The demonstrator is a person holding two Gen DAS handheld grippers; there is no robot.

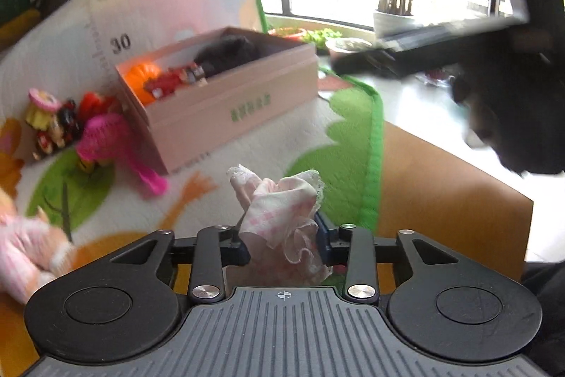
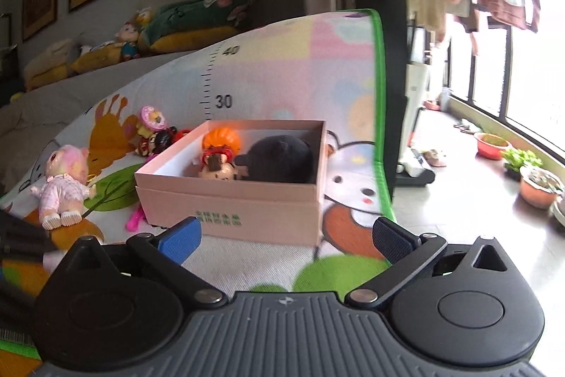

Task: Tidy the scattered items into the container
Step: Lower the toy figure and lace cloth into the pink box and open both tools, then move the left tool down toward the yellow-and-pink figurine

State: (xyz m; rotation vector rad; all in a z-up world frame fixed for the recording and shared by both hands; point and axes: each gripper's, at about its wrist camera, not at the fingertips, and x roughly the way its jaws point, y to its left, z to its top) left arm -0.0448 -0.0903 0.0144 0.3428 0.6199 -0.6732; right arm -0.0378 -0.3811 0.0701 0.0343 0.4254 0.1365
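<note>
Pink cloth (image 1: 282,218) in the left gripper (image 1: 282,248) shows only there.

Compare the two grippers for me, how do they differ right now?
The left gripper is shut on a pink frilly cloth; the right gripper is open and holds nothing. The left hangs off to one side of the pink box; the right faces it squarely.
</note>
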